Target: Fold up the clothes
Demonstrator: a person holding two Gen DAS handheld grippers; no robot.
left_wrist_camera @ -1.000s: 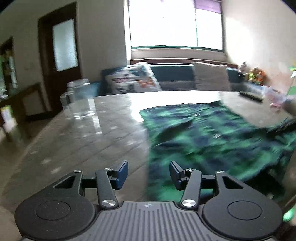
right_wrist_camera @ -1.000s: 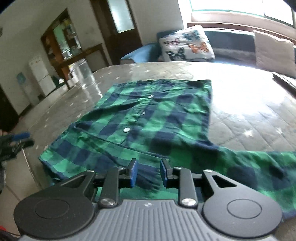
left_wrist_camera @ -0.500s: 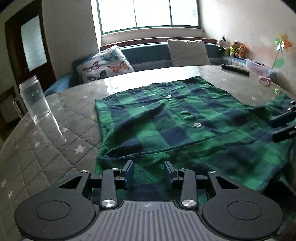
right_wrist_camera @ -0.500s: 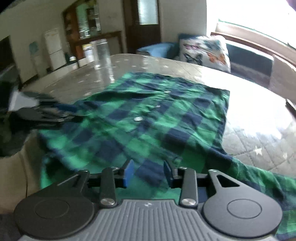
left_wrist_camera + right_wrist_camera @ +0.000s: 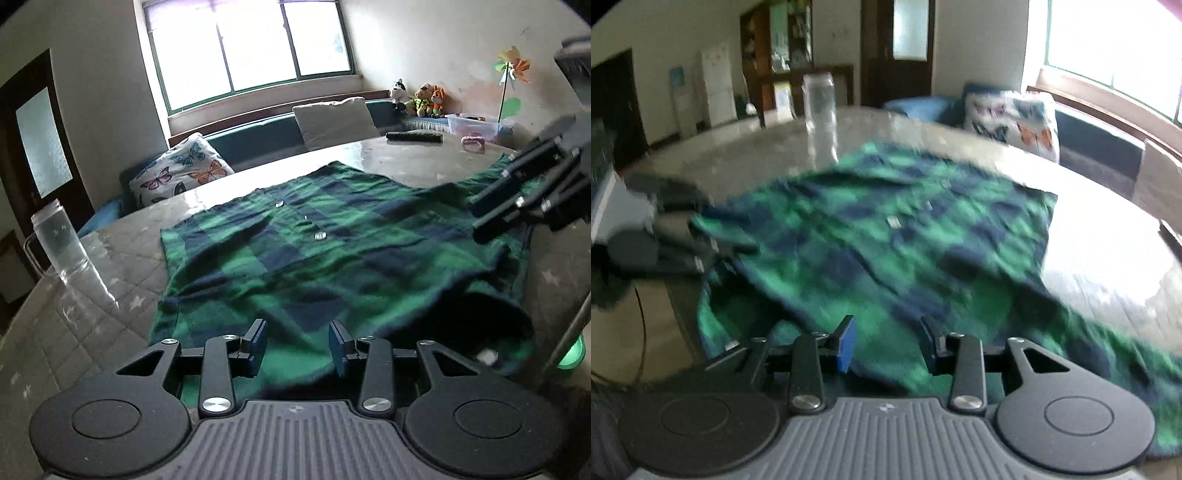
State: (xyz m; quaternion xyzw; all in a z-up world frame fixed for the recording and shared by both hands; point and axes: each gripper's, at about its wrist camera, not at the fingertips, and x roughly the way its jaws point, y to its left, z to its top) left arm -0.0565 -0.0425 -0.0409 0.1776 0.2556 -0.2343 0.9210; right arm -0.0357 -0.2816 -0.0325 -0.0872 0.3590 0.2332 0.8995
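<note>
A green and navy plaid shirt (image 5: pixel 314 266) lies spread, buttons up, on the quilted grey table (image 5: pixel 92 295); it also shows in the right wrist view (image 5: pixel 886 251), blurred. My left gripper (image 5: pixel 297 347) is open and empty, its jaws just above the shirt's near hem. My right gripper (image 5: pixel 888 343) is open and empty over the shirt's near edge. The right gripper also shows in the left wrist view (image 5: pixel 524 192) at the right, over a sleeve. The left gripper shows at the left of the right wrist view (image 5: pixel 665 236).
A clear glass jar (image 5: pixel 59 240) stands on the table left of the shirt. A dark remote (image 5: pixel 413 136) and a pink item (image 5: pixel 472 142) lie at the far right. A sofa with cushions (image 5: pixel 181 173) runs behind the table, under the window.
Both grippers have swung round and settled over the shirt's near edge, and their jaws have spread wider. The shirt lies as before.
</note>
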